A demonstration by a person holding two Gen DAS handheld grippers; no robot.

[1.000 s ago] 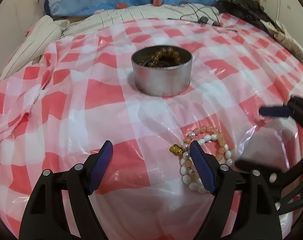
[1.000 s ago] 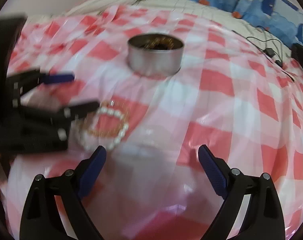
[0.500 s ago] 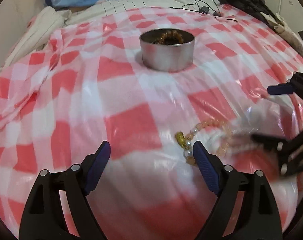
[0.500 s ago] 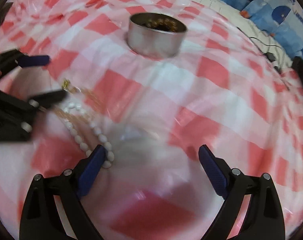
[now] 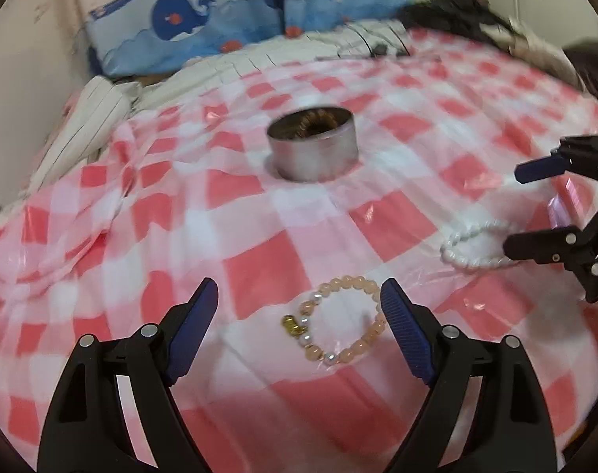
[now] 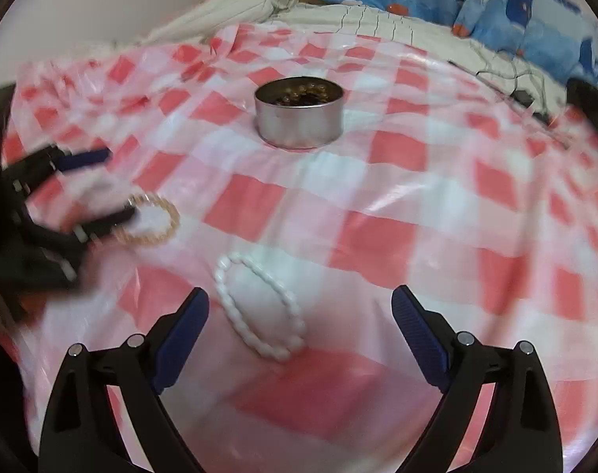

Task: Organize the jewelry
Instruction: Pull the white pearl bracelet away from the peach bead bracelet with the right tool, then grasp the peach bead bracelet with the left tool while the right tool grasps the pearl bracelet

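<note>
Red-and-white checked plastic cloth point(image 5: 259, 268) over a bed, with metal tin point(image 5: 312, 148) at upper centre already holding dark beads. Left gripper point(image 5: 299, 307), jaws apart but closing around nothing, above peach bracelet point(image 5: 340, 323) at lower centre, probably for picking; right gripper point(image 6: 299, 315) wide apart over white bracelet point(image 6: 259, 307). Much free cloth toward tin, edges far away.

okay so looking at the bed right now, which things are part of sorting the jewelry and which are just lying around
Part of the job: peach bead bracelet, white bead bracelet, round metal tin with a brown bead bracelet inside.

Just lying about: whale-print pillows, striped bedding, cables, dark clothing.
</note>
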